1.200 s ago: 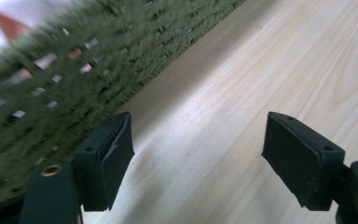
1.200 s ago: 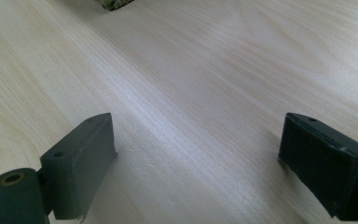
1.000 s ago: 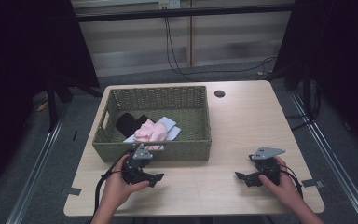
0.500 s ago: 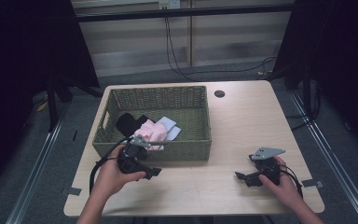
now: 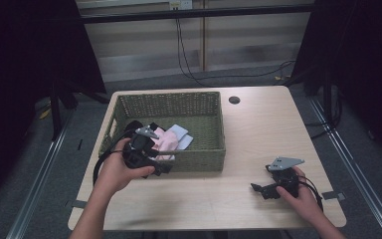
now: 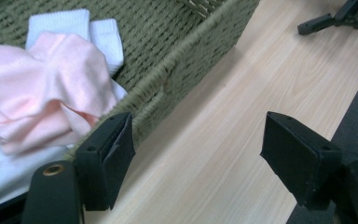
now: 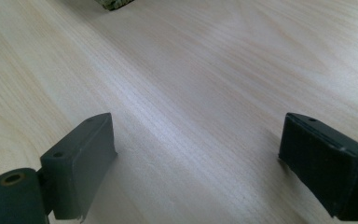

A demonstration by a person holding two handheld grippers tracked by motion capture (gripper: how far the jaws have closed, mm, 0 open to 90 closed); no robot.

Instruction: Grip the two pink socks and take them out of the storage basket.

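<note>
A green wicker basket [image 5: 206, 107] stands on the left half of the wooden table [image 5: 258, 129]. Inside it lie a crumpled pink cloth [image 6: 51, 88], white cloths [image 6: 74, 28] and something black [image 5: 133, 125]. My left gripper [image 5: 160, 162] is held over the basket's front wall near its left end, open and holding nothing. In the left gripper view its jaws straddle that wall, the left one over the pink cloth [image 5: 165, 142]. My right gripper [image 5: 263, 190] rests low over the table's front right, open and holding nothing, with bare wood between its jaws [image 7: 196, 140].
A dark round hole [image 5: 234, 100] sits in the table near the back, right of the basket. A corner of the basket [image 7: 114, 4] shows at the top of the right gripper view. Cables trail from both grippers. Dark floor and metal rails surround the table.
My left gripper has moved from the table in front of the basket away from the person and to the left, up to the basket's front wall. The right gripper has stayed put.
</note>
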